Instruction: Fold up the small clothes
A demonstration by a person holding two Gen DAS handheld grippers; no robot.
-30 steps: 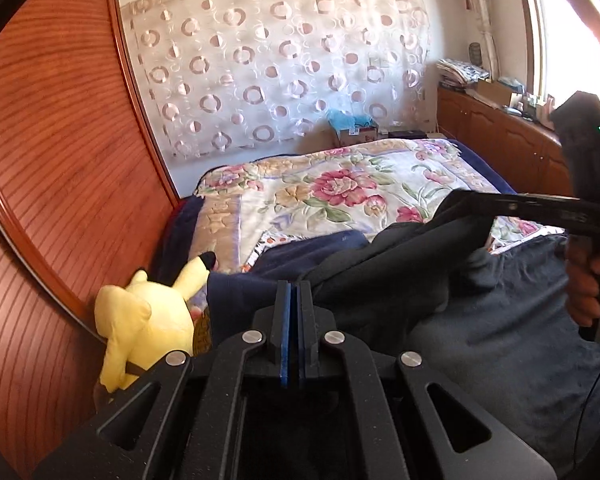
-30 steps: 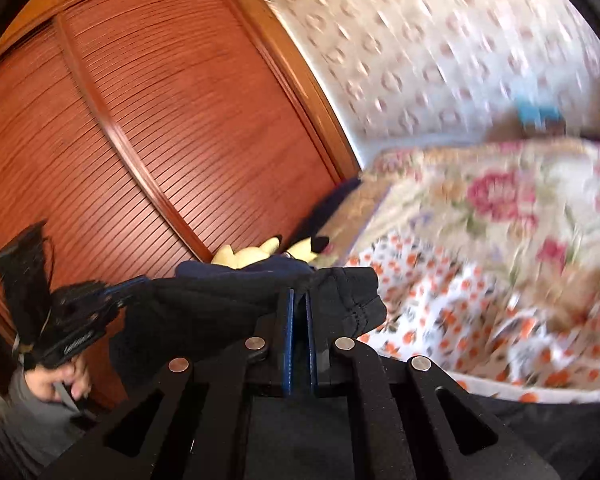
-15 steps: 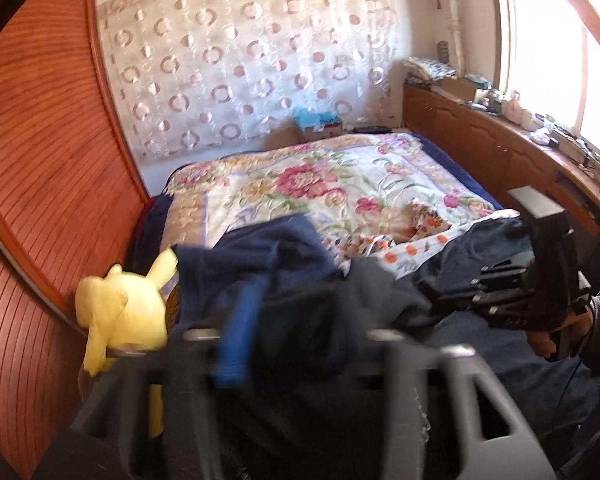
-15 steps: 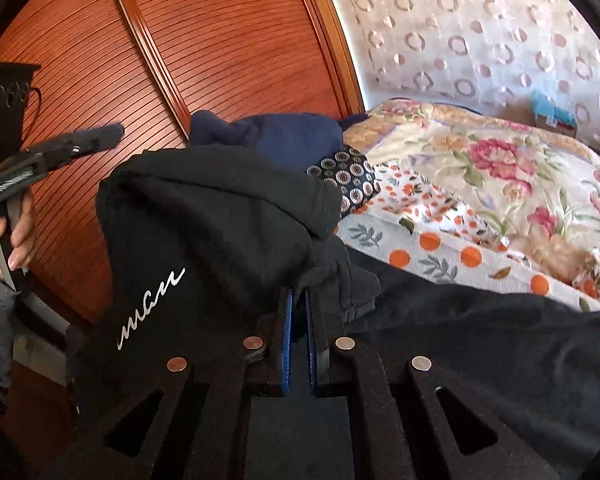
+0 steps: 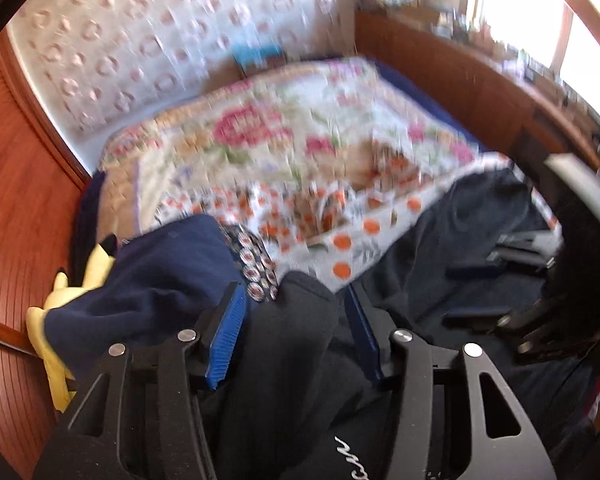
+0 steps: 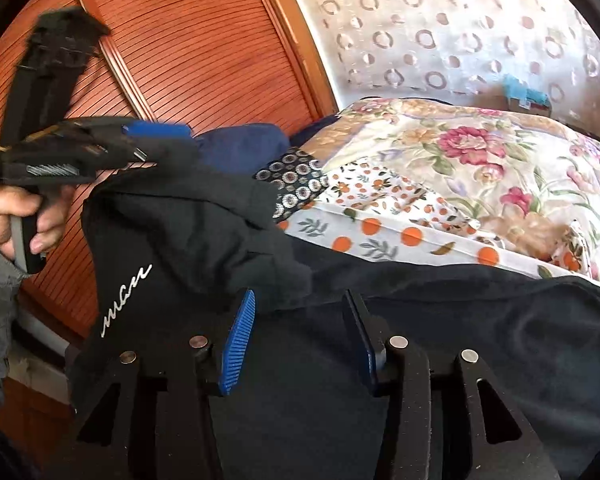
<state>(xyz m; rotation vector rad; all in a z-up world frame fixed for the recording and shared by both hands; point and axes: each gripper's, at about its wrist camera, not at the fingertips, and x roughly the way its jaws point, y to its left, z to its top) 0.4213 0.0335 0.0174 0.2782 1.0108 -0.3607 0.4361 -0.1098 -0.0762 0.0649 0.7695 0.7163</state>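
Black garment [image 6: 188, 248] lying lower left of right-wrist frame, script logo facing up, atop pile on bed [image 6: 460, 152]. Right gripper [image 6: 300, 332] jaws just opening, parted, cloth sliding free. Left gripper [image 5: 296, 328] parted, cloth between pads, unpinched. Advising: withdrawing slowly, not dragging fold.

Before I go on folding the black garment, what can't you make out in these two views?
- Black garment: near edge hidden under the right tool, right wrist view.
- Yellow plush toy: mostly covered by the navy garment, left wrist view.
- Floral bedspread and far shelf: motion-blurred, left wrist view.
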